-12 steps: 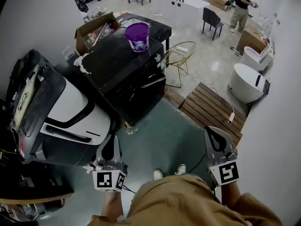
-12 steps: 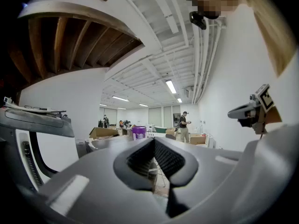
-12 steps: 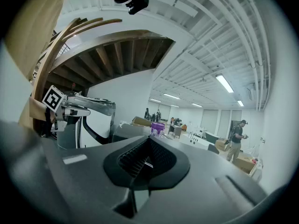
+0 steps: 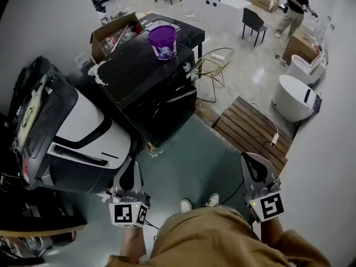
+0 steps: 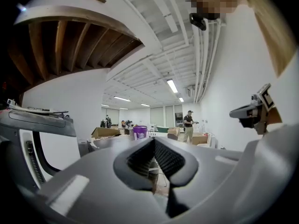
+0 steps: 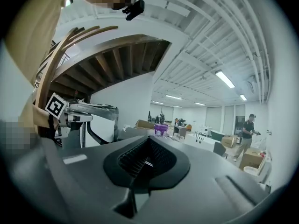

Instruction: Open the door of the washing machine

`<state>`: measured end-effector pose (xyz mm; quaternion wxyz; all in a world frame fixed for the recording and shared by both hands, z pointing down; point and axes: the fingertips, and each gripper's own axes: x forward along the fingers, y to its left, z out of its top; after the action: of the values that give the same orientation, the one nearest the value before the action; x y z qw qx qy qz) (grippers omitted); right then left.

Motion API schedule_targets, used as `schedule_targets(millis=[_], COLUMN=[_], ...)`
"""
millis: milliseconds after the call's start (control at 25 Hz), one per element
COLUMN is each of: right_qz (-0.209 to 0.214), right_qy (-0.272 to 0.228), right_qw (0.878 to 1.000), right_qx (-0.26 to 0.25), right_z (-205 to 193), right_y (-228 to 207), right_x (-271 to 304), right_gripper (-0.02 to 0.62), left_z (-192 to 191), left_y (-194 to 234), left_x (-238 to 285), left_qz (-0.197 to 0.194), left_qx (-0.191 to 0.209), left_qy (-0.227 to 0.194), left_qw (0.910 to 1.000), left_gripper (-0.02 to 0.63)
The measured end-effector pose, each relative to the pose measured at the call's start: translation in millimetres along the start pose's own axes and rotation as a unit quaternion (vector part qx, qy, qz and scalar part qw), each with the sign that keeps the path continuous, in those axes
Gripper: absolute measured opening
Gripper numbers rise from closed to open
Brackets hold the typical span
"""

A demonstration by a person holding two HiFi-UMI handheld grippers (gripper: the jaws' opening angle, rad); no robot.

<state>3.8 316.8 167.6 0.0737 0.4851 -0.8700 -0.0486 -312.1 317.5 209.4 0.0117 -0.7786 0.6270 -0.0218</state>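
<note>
Holding left gripper (image 4: 131, 167), right gripper (image 4: 251, 160) shut, unmoved; background person (image 4: 299, 5) shifted right

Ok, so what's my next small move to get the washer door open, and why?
Probably bring the left gripper forward toward the washer and its white front. Both grippers are shut and empty, held level and clear of it. The left one is nearer, and the right gripper sits farther off to the side. I can't make out a door handle from here.
</note>
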Motion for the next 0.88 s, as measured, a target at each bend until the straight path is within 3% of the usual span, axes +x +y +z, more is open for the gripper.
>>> schedule_targets(millis=[320, 440, 680, 880], right_qz=[-0.002, -0.002, -0.001, -0.003], right_qy=[0.003, 0.003, 0.004, 0.008], right_qw=[1.000, 1.000, 1.000, 1.000], right_qx=[0.004, 0.006, 0.011, 0.019], right_z=[-7.2, -9.8, -18.2, -34.8], right_y=[-15.7, -23.0, -44.0, -67.9], right_x=[-9.1, -12.0, -21.5, -30.6], right_gripper=[0.004, 0.005, 0.005, 0.005], left_z=[4.8, -1.8, -25.3, -42.8], left_y=[-11.7, -14.3, -27.3, -48.3], left_x=[5.3, 12.1, 28.9, 40.4], left_qz=[0.005, -0.003, 0.000, 0.009], left_qx=[0.002, 0.010, 0.037, 0.049], left_qy=[0.003, 0.020, 0.077, 0.113], left_qw=[1.0000, 0.9997, 0.9964, 0.9924], left_gripper=[0.063, 0.093, 0.433, 0.497])
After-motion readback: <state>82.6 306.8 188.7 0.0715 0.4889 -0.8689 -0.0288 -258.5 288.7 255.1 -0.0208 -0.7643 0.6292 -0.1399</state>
